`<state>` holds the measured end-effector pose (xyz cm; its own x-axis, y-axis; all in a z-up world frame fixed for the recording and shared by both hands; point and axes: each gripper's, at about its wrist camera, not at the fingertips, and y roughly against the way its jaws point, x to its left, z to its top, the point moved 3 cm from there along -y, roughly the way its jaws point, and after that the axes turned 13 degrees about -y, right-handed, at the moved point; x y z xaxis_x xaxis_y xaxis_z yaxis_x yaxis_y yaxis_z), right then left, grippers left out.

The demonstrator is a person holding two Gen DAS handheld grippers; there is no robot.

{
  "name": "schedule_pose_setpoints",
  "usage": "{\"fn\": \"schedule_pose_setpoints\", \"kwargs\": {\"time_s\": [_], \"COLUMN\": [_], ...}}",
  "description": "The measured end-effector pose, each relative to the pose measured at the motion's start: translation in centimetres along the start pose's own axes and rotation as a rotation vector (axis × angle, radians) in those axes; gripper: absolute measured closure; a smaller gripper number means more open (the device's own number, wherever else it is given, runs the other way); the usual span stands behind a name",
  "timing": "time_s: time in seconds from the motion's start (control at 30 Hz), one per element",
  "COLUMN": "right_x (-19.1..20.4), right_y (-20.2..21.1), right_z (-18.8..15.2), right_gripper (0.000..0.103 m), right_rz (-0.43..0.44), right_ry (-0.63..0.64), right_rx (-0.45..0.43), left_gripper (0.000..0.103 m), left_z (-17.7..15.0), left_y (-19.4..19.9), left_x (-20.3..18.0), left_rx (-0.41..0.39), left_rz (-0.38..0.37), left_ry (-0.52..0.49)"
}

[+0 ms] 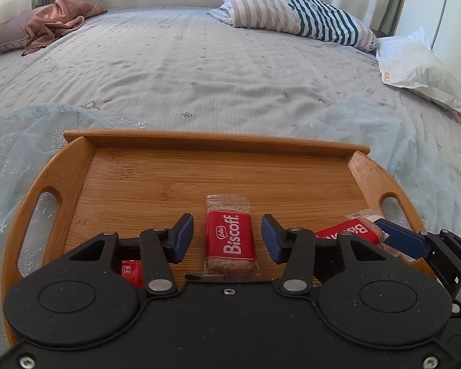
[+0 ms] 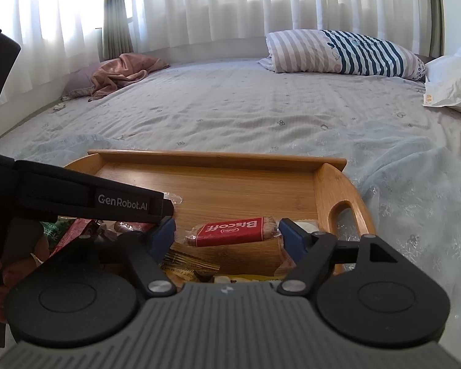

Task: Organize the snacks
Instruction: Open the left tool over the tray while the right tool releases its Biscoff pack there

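Observation:
A wooden tray (image 1: pixel 181 166) with cut-out handles lies on the bed. In the left wrist view my left gripper (image 1: pixel 227 236) is open, its blue pads on either side of an upright red Biscoff packet (image 1: pixel 230 237) lying on the tray. A second Biscoff packet (image 1: pixel 348 232) lies to its right, with the right gripper's blue finger (image 1: pixel 402 238) beside it. In the right wrist view my right gripper (image 2: pixel 226 236) is open around that sideways Biscoff packet (image 2: pixel 230 230) on the tray (image 2: pixel 230 184). The left gripper's body (image 2: pixel 86 200) crosses the left side.
More snack wrappers (image 2: pixel 70 230) lie at the tray's near left, and a gold packet (image 2: pixel 190 261) lies near the front. A striped pillow (image 1: pixel 295 15), a white pillow (image 1: pixel 421 67) and a pink cloth (image 1: pixel 58 21) lie at the far side of the bed.

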<state>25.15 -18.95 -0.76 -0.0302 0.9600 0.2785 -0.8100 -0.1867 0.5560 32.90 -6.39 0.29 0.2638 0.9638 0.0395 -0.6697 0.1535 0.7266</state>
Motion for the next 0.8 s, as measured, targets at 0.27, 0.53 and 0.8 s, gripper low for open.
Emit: {"fn": "schedule_pose_setpoints", "kwargs": {"time_s": [0.27,0.53,0.8], "right_x": [-0.1,-0.2,-0.4], "right_y": [0.4,2.0,4.3], "right_z": [0.0,-0.4,-1.1], "right_gripper": [0.014,0.011,0.009], "right_rz": [0.007,0.015,0.028], "right_ry": [-0.002,0.005,0.003], "right_rx": [0.002,-0.001,-0.010], "left_gripper": [0.041,0.032,0.026], "left_z": [-0.2,-1.6,-3.5], "left_y": [1.4,3.5,6.7], "left_x": [-0.4,-0.4,-0.5], "left_rx": [-0.022,-0.042,-0.076], "left_rz": [0.015,0.006,0.000], "left_ry": [-0.036,-0.041,-0.056]}}
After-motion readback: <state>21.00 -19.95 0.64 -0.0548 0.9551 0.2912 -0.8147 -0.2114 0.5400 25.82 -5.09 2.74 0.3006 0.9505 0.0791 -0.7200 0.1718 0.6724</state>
